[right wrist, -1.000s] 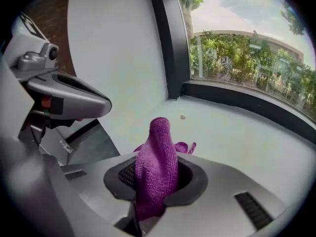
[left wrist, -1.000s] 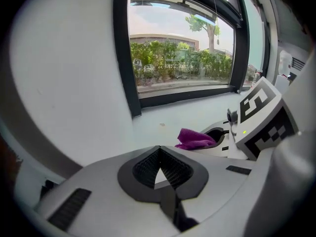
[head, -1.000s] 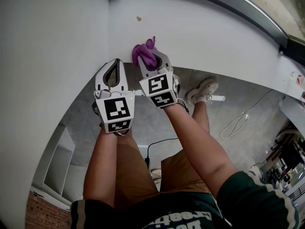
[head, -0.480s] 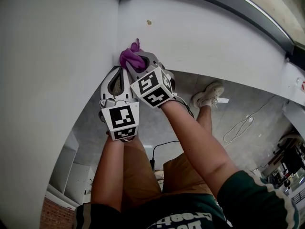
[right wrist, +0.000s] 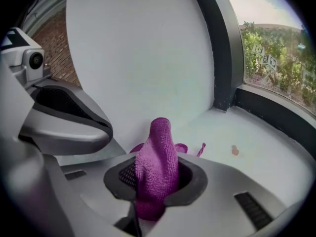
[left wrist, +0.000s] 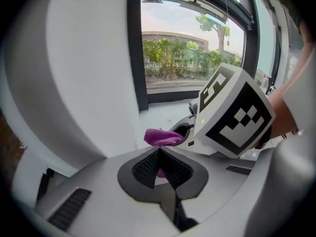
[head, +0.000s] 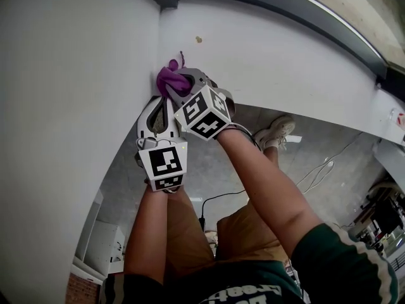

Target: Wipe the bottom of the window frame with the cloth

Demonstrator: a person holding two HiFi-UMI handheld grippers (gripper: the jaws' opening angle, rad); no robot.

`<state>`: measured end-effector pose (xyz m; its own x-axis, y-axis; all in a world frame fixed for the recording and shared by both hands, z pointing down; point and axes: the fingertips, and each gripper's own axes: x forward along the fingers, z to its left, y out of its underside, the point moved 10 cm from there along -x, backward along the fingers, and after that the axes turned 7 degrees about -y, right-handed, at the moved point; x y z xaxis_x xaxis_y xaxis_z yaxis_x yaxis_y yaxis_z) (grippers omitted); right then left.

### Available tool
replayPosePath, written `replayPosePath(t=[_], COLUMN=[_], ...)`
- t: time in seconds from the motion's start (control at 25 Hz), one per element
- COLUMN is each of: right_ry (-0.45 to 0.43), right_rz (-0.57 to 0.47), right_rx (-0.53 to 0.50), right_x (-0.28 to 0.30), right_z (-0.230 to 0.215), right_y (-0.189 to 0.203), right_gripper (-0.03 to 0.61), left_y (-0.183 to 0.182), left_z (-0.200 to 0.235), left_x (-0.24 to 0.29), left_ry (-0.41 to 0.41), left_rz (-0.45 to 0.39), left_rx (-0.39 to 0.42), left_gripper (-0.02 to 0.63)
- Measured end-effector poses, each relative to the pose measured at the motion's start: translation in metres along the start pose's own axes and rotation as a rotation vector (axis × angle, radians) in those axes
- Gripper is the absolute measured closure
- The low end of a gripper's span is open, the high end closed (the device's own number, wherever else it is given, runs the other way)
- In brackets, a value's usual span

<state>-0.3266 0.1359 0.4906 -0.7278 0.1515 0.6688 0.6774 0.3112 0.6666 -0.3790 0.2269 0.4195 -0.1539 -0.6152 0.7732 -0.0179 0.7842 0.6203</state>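
The right gripper [head: 179, 84] is clamping the purple cloth [right wrist: 157, 167], its long axis running along the jaws and its tip pointing into the corner of the sill [right wrist: 256, 147] (against the white side wall [right wrist: 143, 58]). The sill is extending rightward below the dark window frame [right wrist: 276, 115]. The left gripper [left wrist: 158, 153] is sitting closed and empty just beside.

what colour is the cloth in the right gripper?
The cloth is purple, plain, with no pattern. Clearest in the right gripper view.

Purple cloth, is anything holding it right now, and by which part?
The right tongs are shut on the purple cloth, pinching its bunched middle; a wad sticks out past the tips. The left tongs are shut and empty.
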Motion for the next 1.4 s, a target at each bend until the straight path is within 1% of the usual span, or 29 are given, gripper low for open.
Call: replayPosePath(t=[0.32,0.48,0.64,0.92,1.08,1.24,1.32,1.4], right_ry=[0.0,0.021,0.042,0.062,0.078,0.141,0.155,0.147], right_rz=[-0.003,-0.005,-0.011,-0.023,-0.044,-0.07,-0.065,-0.058], right_rx=[-0.038,-0.056,-0.065,-0.035,0.014,0.069,0.057,0.026], right_x=[0.002,0.001,-0.001,-0.001,0.003,0.002,0.002,0.001], right_z=[-0.03,-0.053,-0.075,-0.093,-0.105,-0.118,-0.12,-0.119], right_y=[-0.015,-0.024,-0.033,-0.042,-0.049,-0.056,-0.058,-0.056], right_gripper=[0.482,0.482,0.482,0.482,0.482,0.482,0.48,0.482], left_y=[-0.016,-0.024,-0.033,-0.048,-0.055,-0.062,-0.066,-0.068], left_z=[-0.004,-0.005,-0.01,-0.011,-0.009,-0.006,-0.006,-0.007], left_x=[0.008,0.014,0.02,0.034,0.042,0.047,0.05,0.052], left_ry=[0.005,0.009,0.025,0.035,0.039,0.048,0.058,0.061], left_rz=[-0.011,-0.017,-0.029,-0.039,-0.046,-0.059,-0.074,-0.079], left_rx=[-0.032,-0.052,-0.053,-0.061,-0.055,-0.049,-0.049,-0.04], left_gripper=[0.606,0.606,0.606,0.606,0.606,0.606,0.606,0.606])
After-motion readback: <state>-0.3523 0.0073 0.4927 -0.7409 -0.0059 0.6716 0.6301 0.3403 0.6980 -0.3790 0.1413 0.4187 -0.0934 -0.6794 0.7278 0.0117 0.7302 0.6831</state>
